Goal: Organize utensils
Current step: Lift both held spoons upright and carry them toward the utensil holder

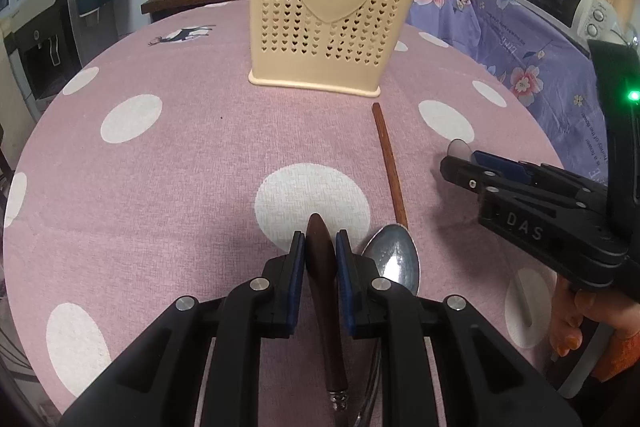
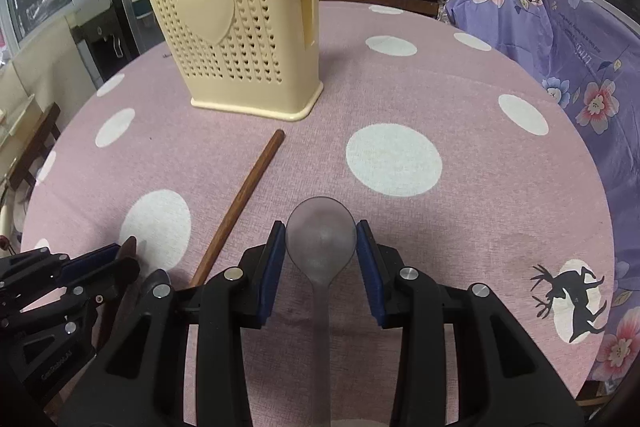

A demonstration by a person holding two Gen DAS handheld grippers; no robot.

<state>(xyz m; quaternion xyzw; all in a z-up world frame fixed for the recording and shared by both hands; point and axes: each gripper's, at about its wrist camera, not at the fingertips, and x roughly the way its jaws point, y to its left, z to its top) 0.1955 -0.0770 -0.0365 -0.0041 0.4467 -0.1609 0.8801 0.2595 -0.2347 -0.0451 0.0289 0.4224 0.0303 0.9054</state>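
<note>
left gripper around dark wooden spoon, before "jianhao" holder

A chopstick lies before the utensil holder.
</note>
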